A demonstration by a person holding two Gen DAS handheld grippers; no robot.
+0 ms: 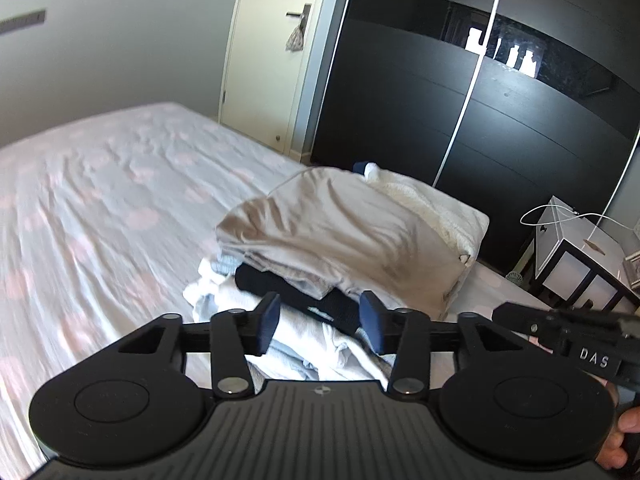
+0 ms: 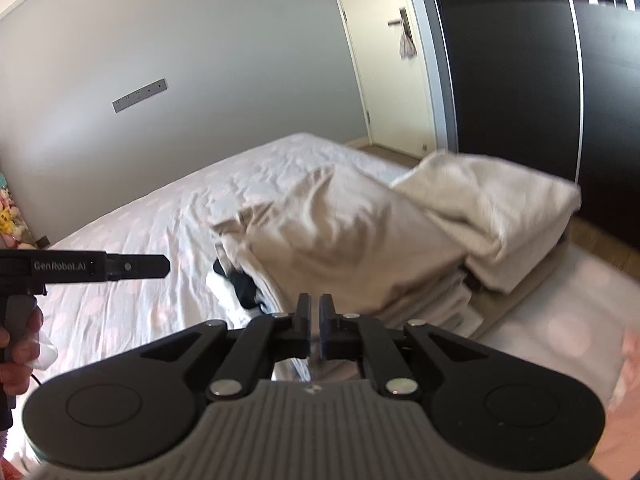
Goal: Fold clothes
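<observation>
A pile of clothes lies on the bed: a beige garment [image 1: 340,232] on top, a fluffy cream cloth [image 1: 432,208] behind it, a black garment [image 1: 280,284] and white and pale blue pieces [image 1: 304,340] underneath. My left gripper [image 1: 320,322] hovers open over the near edge of the pile, with nothing pressed between its blue pads. In the right wrist view the beige garment [image 2: 340,232] and cream cloth [image 2: 492,208] lie ahead of my right gripper [image 2: 315,318]. It is shut down to a thin slit, and I see nothing clearly held. The left gripper [image 2: 164,267] shows at the left there.
The bed sheet [image 1: 100,200], white with pink dots, stretches left and far. A dark wardrobe [image 1: 480,100] and a cream door [image 1: 276,60] stand behind the bed. A white nightstand [image 1: 580,248] with a cable is at the right. A hand [image 1: 616,444] holds the right gripper's handle.
</observation>
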